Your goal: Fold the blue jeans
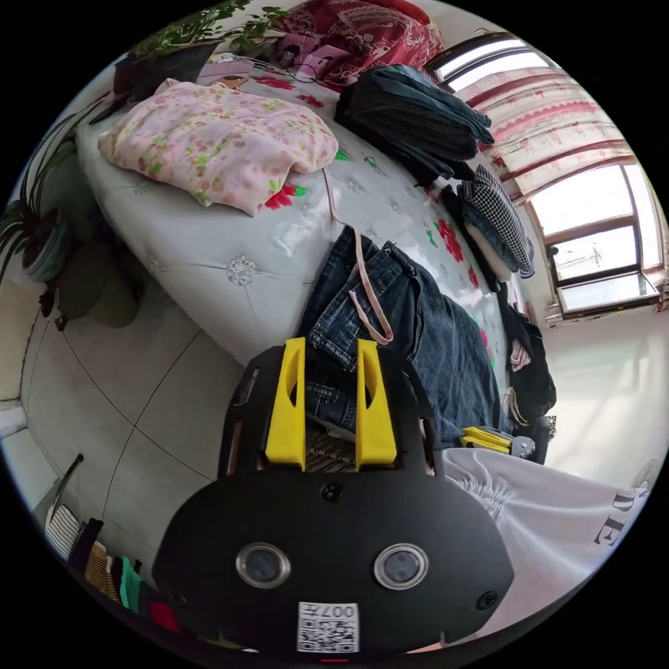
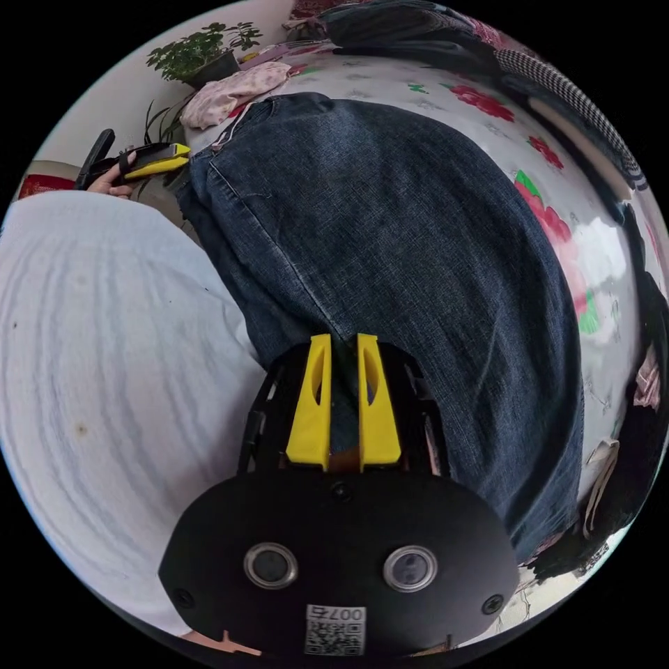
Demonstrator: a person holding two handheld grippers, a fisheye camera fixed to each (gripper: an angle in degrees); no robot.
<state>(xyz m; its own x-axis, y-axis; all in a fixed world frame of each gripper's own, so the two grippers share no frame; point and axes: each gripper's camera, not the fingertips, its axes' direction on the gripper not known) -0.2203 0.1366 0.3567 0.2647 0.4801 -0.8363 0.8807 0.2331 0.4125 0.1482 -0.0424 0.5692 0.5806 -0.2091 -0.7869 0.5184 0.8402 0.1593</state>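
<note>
Lengthwise along bed edge (image 1: 209, 258): jeans (image 2: 390, 244). Left tongs (image 1: 332, 346) parted around waistband; right tongs (image 2: 343, 341) pinching leg.

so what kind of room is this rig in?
Most likely a bedroom in a home: the blue jeans lie on a bed with a floral cover, stacks of folded clothes sit on it, and potted plants stand beside it, near a window.
</note>
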